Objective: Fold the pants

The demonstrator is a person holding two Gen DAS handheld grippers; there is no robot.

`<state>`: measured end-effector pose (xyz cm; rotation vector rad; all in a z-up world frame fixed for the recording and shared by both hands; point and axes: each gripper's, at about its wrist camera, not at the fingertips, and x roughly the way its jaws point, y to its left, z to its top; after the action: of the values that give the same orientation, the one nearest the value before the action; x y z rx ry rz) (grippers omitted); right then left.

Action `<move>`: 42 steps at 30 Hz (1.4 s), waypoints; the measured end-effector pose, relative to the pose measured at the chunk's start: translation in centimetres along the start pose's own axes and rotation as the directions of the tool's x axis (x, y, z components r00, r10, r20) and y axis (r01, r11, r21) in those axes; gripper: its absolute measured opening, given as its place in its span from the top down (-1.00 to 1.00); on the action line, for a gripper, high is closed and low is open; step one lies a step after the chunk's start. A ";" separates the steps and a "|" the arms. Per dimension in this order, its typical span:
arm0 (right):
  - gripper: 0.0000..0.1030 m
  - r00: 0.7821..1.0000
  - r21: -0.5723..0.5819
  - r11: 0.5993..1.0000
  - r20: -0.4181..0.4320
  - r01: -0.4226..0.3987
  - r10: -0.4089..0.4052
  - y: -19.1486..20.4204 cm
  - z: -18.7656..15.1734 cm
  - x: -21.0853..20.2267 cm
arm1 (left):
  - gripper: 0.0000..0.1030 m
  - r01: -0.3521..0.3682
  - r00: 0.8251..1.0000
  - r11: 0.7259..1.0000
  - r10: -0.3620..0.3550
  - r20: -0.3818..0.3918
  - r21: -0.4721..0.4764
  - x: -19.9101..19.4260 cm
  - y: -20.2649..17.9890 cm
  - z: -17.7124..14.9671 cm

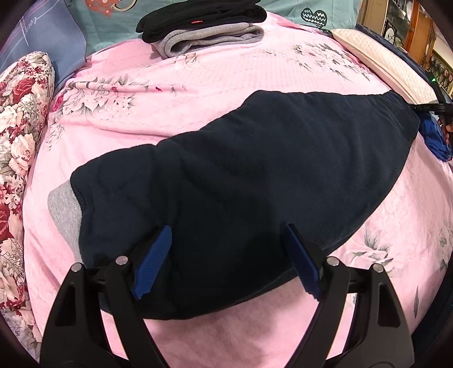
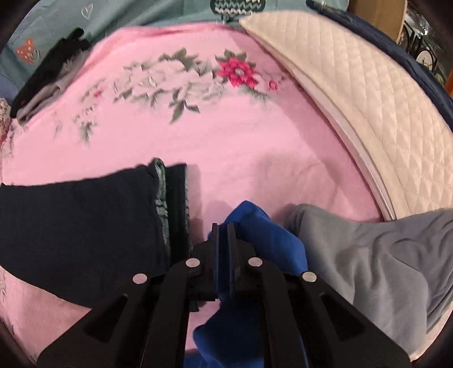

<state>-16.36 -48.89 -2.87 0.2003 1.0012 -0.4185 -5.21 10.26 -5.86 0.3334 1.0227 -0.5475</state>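
Left tongs [image 1: 228,240] spread wide over navy pants [image 1: 240,175], right tongs [image 2: 223,226] pinched together beside waistband [image 2: 175,209]

Navy pants [image 1: 240,175] flat on bed, unfolded.

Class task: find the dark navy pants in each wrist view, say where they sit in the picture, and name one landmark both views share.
Left wrist view: the dark navy pants fill the centre, running from lower left to upper right.
Right wrist view: the pants lie at the left edge, waistband end toward centre.
Shared landmark: the stack of folded black and grey clothes.
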 end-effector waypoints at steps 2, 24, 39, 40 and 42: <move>0.76 0.996 0.015 0.998 0.061 -0.063 0.062 0.8 0.3 -1.6 | -0.61 0.003 1.000 1.000 -0.003 0.006 -0.001 -0.5 0.1 0.1; 0.06 0.793 -0.528 0.595 -0.345 -0.607 0.503 37.0 6.8 5.3 | -0.69 -0.048 0.993 0.986 0.065 0.102 -0.162 -3.4 3.0 -2.6; 0.98 0.830 -0.676 0.507 -0.310 -0.535 0.463 43.9 6.4 4.9 | -0.69 -0.048 0.992 0.984 0.067 0.105 -0.169 -2.6 4.3 -4.9; 1.00 0.845 -0.673 0.533 -0.287 -0.513 0.451 43.8 6.6 5.4 | -0.69 -0.052 0.992 0.984 0.070 0.104 -0.169 -2.5 4.3 -4.9; 1.00 0.874 -0.672 0.566 -0.298 -0.477 0.383 44.0 6.3 7.2 | -0.69 -0.058 0.992 0.984 0.076 0.098 -0.168 -2.3 4.2 -4.8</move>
<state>10.75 -13.12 -6.83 -0.2700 1.1243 0.4840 -7.13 16.77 -6.19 0.1897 0.9452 -0.4119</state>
